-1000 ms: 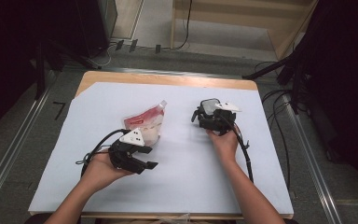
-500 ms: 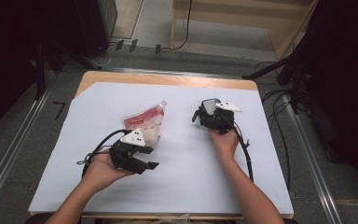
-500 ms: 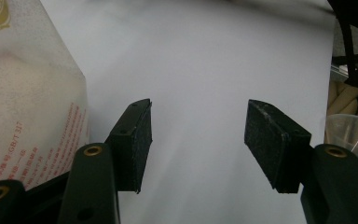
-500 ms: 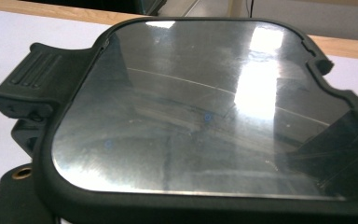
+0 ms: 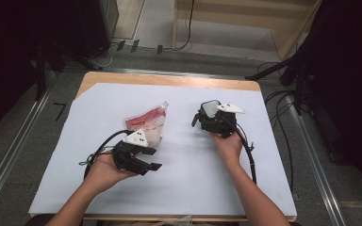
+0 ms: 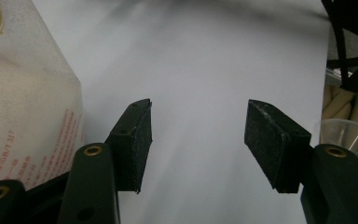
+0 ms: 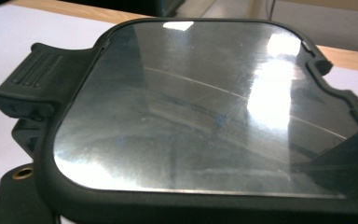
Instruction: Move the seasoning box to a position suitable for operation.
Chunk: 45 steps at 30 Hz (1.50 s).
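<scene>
Nothing has shifted since the earlier frames. My left gripper, jaws spread and empty, sits lower left; the spouted pouch lies just above it, spout aimed upper right. My right gripper carries a lidded container; grip hidden.

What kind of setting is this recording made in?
Probably a lab or workshop recording station: a wooden table under a white sheet, metal floor rails, loose cables and dark equipment stands around it.
</scene>
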{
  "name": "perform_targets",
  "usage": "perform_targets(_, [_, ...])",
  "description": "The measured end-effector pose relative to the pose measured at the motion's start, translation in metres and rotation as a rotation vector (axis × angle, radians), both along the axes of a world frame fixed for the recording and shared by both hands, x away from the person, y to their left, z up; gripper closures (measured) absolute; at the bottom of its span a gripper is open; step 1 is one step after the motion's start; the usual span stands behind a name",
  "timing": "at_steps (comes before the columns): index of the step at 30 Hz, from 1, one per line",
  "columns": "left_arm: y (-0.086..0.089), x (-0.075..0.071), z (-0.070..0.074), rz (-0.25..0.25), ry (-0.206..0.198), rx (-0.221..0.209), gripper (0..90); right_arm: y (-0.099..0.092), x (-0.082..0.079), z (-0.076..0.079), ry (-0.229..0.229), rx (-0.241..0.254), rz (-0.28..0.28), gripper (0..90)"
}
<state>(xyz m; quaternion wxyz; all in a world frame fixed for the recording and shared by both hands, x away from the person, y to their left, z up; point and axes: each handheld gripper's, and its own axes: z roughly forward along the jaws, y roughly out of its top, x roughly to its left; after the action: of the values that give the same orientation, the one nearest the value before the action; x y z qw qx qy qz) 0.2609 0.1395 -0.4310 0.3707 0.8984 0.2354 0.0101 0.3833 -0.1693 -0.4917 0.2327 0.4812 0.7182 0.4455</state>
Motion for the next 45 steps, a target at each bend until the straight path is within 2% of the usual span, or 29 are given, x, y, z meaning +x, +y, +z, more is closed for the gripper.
perform_targets(6, [-0.007, -0.001, 0.0, -0.009, 0.015, -0.01, 43.3, 0.002, -0.02, 0.017, -0.011, 0.03, 0.064, 15.3])
perform_targets(8, [-0.008, -0.001, 0.001, -0.014, 0.015, -0.003, 43.2, 0.002, -0.026, 0.021, -0.023, 0.026, 0.079, 15.3])
perform_targets(13, [-0.01, -0.001, 0.001, -0.012, 0.015, -0.026, 43.2, -0.002, -0.043, 0.028, -0.023, 0.017, 0.11, 15.3])
perform_targets(15, [-0.012, -0.001, 0.001, -0.001, 0.023, -0.034, 43.4, -0.004, -0.05, 0.029, -0.027, -0.006, 0.125, 15.3])
perform_targets(19, [-0.014, 0.0, -0.001, -0.008, 0.012, -0.011, 46.4, -0.007, -0.063, 0.028, -0.017, -0.021, 0.145, 15.3])
perform_targets(26, [-0.018, 0.002, -0.003, -0.013, 0.014, -0.008, 45.1, -0.003, -0.077, 0.024, -0.002, -0.026, 0.184, 15.3])
perform_targets(32, [-0.022, 0.003, -0.005, -0.017, 0.012, 0.016, 44.3, 0.011, -0.081, 0.016, 0.012, -0.021, 0.242, 15.3])
perform_targets(37, [-0.023, 0.003, -0.006, -0.02, 0.013, 0.008, 43.8, 0.024, -0.085, 0.013, 0.024, 0.004, 0.282, 15.3])
perform_targets(45, [-0.02, 0.005, -0.007, -0.014, 0.017, 0.007, 43.8, 0.043, -0.09, 0.001, 0.059, -0.004, 0.333, 15.3])
